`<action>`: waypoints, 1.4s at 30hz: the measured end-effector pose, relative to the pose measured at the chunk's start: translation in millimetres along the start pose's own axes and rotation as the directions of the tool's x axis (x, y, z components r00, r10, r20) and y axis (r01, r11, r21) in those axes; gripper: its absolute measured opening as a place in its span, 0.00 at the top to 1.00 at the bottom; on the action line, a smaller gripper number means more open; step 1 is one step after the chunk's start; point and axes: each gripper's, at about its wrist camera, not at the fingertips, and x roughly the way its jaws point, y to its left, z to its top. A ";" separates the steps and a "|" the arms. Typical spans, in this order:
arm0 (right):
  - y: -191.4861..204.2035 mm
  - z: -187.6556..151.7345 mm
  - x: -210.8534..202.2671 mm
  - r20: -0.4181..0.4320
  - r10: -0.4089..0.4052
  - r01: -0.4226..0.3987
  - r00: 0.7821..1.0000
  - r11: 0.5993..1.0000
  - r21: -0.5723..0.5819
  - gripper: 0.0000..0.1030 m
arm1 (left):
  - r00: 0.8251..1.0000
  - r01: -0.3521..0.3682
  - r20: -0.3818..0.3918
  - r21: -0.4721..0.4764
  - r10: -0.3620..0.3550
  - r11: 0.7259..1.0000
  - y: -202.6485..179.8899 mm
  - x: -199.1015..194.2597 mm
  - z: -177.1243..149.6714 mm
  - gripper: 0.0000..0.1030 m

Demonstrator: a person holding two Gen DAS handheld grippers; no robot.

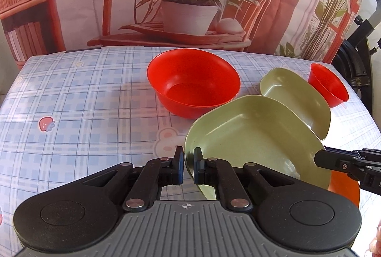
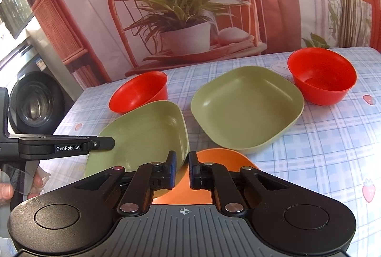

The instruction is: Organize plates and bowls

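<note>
My left gripper [image 1: 188,162] is shut on the near rim of a green square plate [image 1: 250,135] and holds it tilted above an orange plate [image 1: 345,187]. The same held plate [image 2: 147,133] shows in the right wrist view, with the left gripper [image 2: 104,143] at its left rim. My right gripper [image 2: 182,167] is at the plate's right rim, jaws slightly apart, over the orange plate [image 2: 214,156]. A second green plate [image 2: 245,106] lies flat behind. A large red bowl [image 1: 193,81] and a small red bowl [image 1: 327,84] stand upright.
The table [image 1: 83,102] has a blue plaid cloth with strawberry prints. A printed backdrop of a chair and potted plant hangs behind. A washing machine [image 2: 35,102] stands past the table's left edge. A black stand [image 1: 357,61] is at the far right.
</note>
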 end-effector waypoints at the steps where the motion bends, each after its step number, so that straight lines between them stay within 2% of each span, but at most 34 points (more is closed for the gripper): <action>1: -0.2 0.3 -0.6 0.003 -0.002 0.002 1.000 1.000 0.001 0.91 | 1.000 -0.013 0.002 0.029 0.013 1.000 -4.2 -3.0 0.2 0.92; 5: -4.3 1.6 -7.5 0.018 -0.003 0.003 1.000 1.000 0.002 0.93 | 1.000 -0.023 0.002 0.064 0.023 0.998 -14.2 -16.4 1.9 0.91; 11: -26.4 4.0 -28.6 0.048 -0.037 0.038 0.998 0.999 -0.014 0.97 | 1.000 0.027 -0.015 0.119 -0.025 0.992 -41.8 -35.8 0.4 0.90; 16: -52.7 1.7 -49.0 0.055 -0.071 0.072 0.996 0.997 -0.009 0.97 | 0.994 0.097 -0.071 0.192 -0.085 0.977 -78.0 -40.5 -10.9 0.87; 21: -64.7 -11.1 -61.4 0.056 -0.090 0.090 0.994 0.996 -0.001 0.97 | 0.989 0.108 -0.121 0.220 -0.083 0.970 -99.5 -34.6 -23.1 0.86; 28: -73.6 -30.2 -58.7 0.022 -0.079 0.079 0.997 0.997 0.024 0.97 | 0.981 0.118 -0.178 0.228 -0.078 0.966 -102.2 -29.3 -36.0 0.85; 36: -69.2 -35.7 -53.4 0.004 -0.095 0.095 0.995 0.995 0.015 0.97 | 0.978 0.116 -0.198 0.224 -0.071 0.968 -98.9 -24.1 -39.2 0.85; 38: -67.4 -37.1 -52.7 0.002 -0.116 0.116 0.993 0.993 0.004 0.97 | 0.977 0.115 -0.202 0.218 -0.070 0.969 -97.5 -23.1 -39.1 0.82; 41: -68.8 -38.7 -53.6 0.004 -0.125 0.125 0.992 0.992 0.000 0.95 | 0.978 0.114 -0.195 0.202 -0.075 0.973 -93.9 -25.3 -37.5 0.79; 42: -69.8 -39.2 -53.5 0.004 -0.128 0.128 0.992 0.992 0.001 0.91 | 0.979 0.113 -0.190 0.196 -0.076 0.974 -92.9 -25.5 -36.9 0.79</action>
